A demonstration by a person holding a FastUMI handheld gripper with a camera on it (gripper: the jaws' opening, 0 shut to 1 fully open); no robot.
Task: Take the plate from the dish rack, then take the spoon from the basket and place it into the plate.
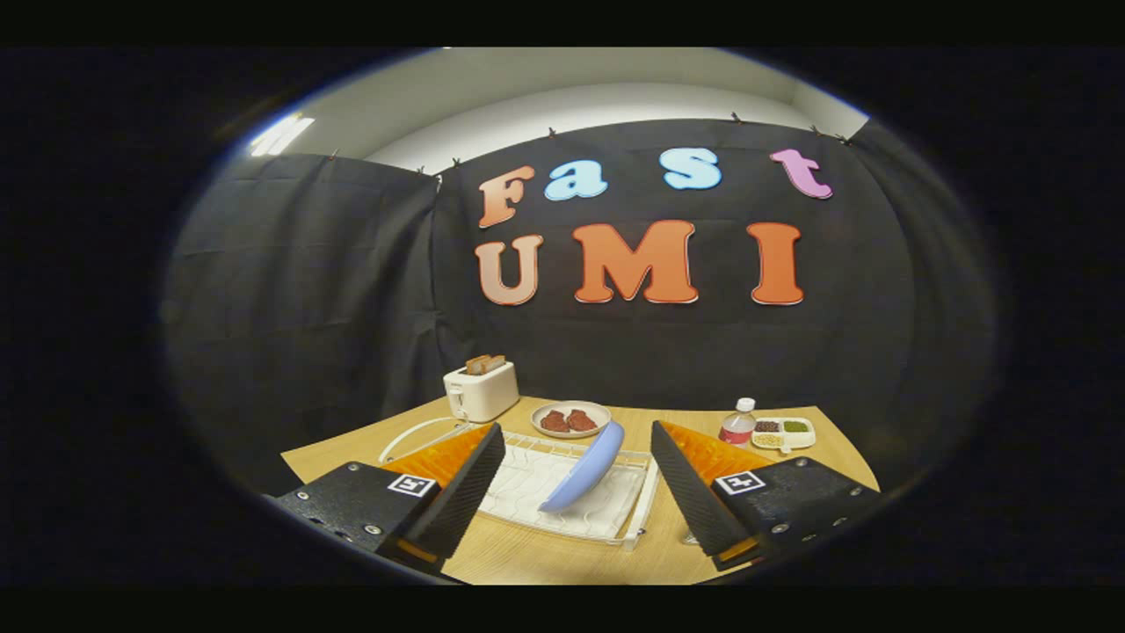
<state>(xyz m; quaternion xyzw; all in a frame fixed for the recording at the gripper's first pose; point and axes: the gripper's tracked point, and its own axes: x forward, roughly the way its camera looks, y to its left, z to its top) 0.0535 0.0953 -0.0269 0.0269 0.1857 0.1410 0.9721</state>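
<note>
Blue plate [587, 469] leans tilted in the dish rack [562, 492], rim rising away, between the spread-open claw [577, 438] fingers.

The camera rides on the gripper [577, 466], looking forward along its two wide-apart fingers and slightly down onto the table [527, 554]. The dish rack [536, 488] lies close, between the fingers; the toaster [480, 391] and booth wall stand beyond them.

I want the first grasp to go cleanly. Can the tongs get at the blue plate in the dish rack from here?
Probably yes. The tongs are open, and the blue plate leans on edge in the dish rack just ahead, between the fingers, with nothing in front of it.
</note>
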